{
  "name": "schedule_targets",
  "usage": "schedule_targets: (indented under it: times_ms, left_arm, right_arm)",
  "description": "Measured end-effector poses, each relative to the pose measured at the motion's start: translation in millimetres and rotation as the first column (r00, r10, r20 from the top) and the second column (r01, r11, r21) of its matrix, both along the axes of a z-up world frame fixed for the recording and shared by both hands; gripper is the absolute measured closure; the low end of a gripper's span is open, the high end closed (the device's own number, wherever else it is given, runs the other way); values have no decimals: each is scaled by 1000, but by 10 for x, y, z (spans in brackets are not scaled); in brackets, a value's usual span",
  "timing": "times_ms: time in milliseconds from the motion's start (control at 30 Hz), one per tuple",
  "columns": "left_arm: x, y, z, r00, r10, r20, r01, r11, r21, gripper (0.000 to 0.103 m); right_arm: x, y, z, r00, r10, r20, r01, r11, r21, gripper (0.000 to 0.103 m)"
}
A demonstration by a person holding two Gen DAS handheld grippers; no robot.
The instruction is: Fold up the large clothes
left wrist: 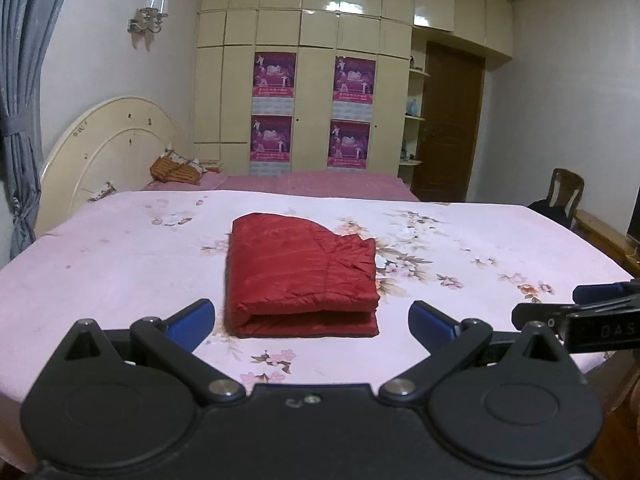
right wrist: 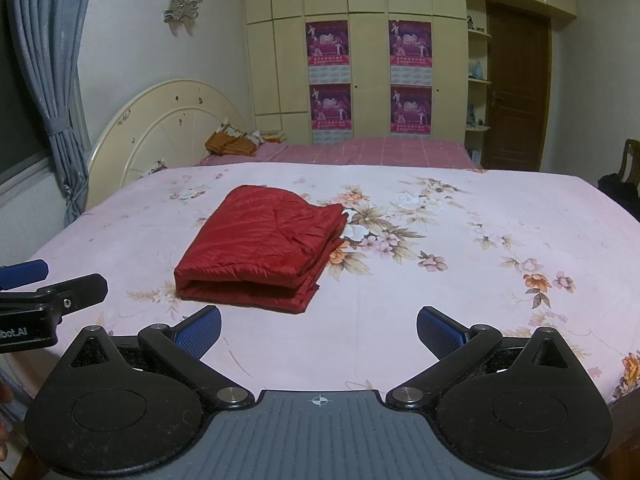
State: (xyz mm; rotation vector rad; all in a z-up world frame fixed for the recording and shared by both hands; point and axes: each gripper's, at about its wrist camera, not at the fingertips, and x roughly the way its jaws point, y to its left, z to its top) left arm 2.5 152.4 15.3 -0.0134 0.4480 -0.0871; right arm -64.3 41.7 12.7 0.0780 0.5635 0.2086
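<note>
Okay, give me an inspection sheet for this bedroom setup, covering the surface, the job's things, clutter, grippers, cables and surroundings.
Surface: bed with a pink floral sheet, spread flat.
Job's things: red jacket folded into a compact rectangle, lying in the middle of the sheet, touched by neither gripper.
Clutter: orange cloth bundle by the headboard, on the far bed.
Grippers: left gripper and right gripper both hover at the near edge, jaws open, holding nothing.
Cables: nothing seen.
Surroundings: cream wardrobe with four purple posters, brown door, blue curtain, wall lamp, wooden chair.
</note>
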Motion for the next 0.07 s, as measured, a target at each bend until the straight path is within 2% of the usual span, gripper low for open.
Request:
schedule_targets:
  times_ms: [67]
  left_arm:
    - [2,-20,-12,1000,-1,-6,1,1000,-1,0]
  right_arm:
    - [-6,-5,5,1000,2,1,-2,1000,0,0]
